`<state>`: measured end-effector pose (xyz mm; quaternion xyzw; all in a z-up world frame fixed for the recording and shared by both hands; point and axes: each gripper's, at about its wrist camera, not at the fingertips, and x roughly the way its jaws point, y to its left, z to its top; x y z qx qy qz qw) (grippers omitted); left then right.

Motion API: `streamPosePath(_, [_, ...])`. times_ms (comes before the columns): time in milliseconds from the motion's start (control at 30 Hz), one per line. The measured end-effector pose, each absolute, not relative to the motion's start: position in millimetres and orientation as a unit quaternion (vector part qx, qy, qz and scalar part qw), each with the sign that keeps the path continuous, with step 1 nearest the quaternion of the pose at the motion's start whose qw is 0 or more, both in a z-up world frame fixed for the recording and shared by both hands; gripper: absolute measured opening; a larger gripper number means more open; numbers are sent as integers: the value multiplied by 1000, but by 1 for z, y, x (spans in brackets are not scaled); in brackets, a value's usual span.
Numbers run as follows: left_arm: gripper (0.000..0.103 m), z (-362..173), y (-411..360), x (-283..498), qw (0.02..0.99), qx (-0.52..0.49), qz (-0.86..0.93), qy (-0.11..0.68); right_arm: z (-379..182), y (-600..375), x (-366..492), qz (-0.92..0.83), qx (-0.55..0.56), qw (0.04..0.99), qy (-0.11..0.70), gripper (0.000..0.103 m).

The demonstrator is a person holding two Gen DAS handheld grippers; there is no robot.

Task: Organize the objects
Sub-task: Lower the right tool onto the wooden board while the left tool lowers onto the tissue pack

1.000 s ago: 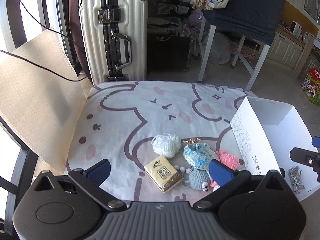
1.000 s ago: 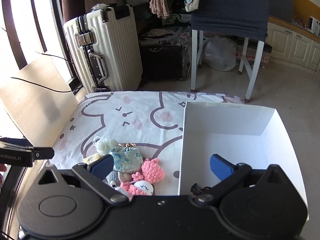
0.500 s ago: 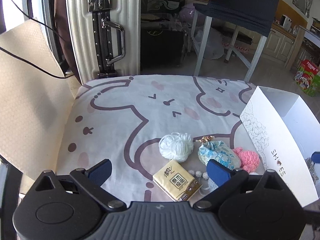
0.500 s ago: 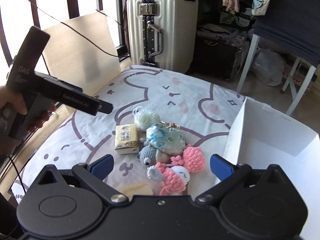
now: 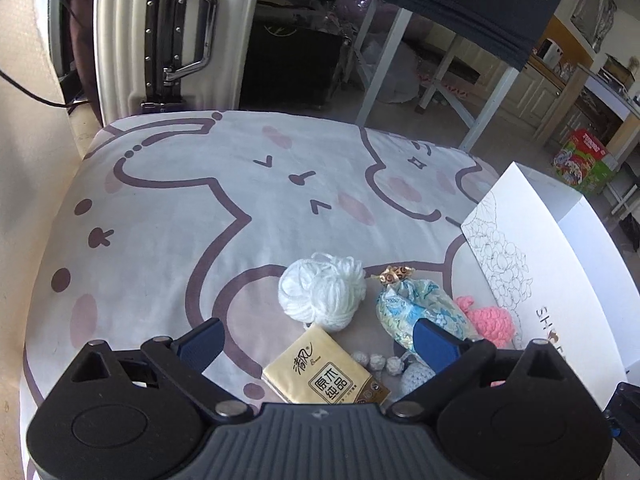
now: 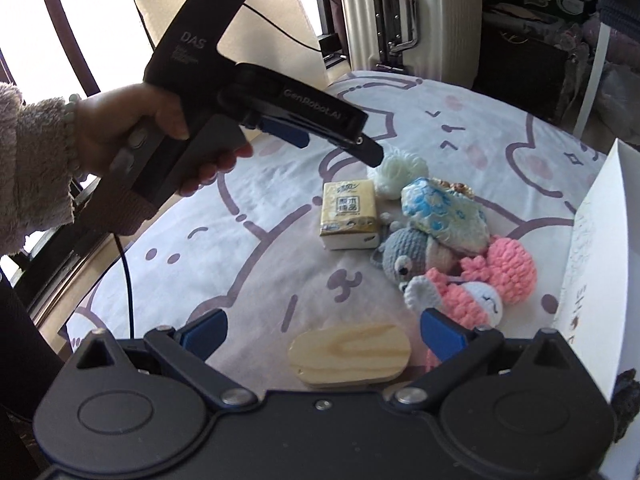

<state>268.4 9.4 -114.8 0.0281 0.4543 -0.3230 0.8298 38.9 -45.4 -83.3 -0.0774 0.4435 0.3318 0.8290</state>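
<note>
Closing on the wrong item is the main hazard: the small objects lie packed together, so a wide jaw lowered into the cluster could drag a neighbour along or pinch two at once. The left gripper (image 5: 316,340) stands wide open with nothing between its fingers; the tissue pack (image 5: 324,376) lies just below and between them, the white yarn ball (image 5: 322,292) just ahead, and the blue floral pouch (image 5: 416,312) touches the line of its right finger, a likely snag. The right gripper (image 6: 324,332) is also spread wide and empty; the wooden block (image 6: 350,354) sits between its fingers, close in, with the pink crochet toy (image 6: 472,296) just beside its right finger. The white box (image 6: 600,264) stands to its right, near enough for a wall strike during transfer.
</note>
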Motion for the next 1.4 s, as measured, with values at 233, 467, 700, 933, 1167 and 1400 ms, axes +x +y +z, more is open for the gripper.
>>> streamPosePath(233, [99, -134, -3, 270, 814, 96, -362, 444, -107, -43, 44, 336, -85, 814, 466, 103])
streamPosePath(467, [99, -150, -16, 266, 777, 145, -417, 448, -128, -39, 43, 338, -101, 798, 488, 103])
streamPosePath(700, [99, -157, -20, 260, 745, 161, -449, 466, -136, -31, 48, 339, -111, 798, 486, 103])
streamPosePath(933, [99, -158, -18, 252, 718, 169, -473, 481, -140, -24, 51, 329, -137, 807, 471, 103])
streamPosePath(1167, [90, -161, -33, 248, 728, 207, -444, 480, -152, -35, 65, 293, -112, 801, 510, 103])
streamPosePath(1400, [80, -165, -47, 243, 730, 256, -423, 473, -157, -19, 59, 289, -147, 803, 499, 100])
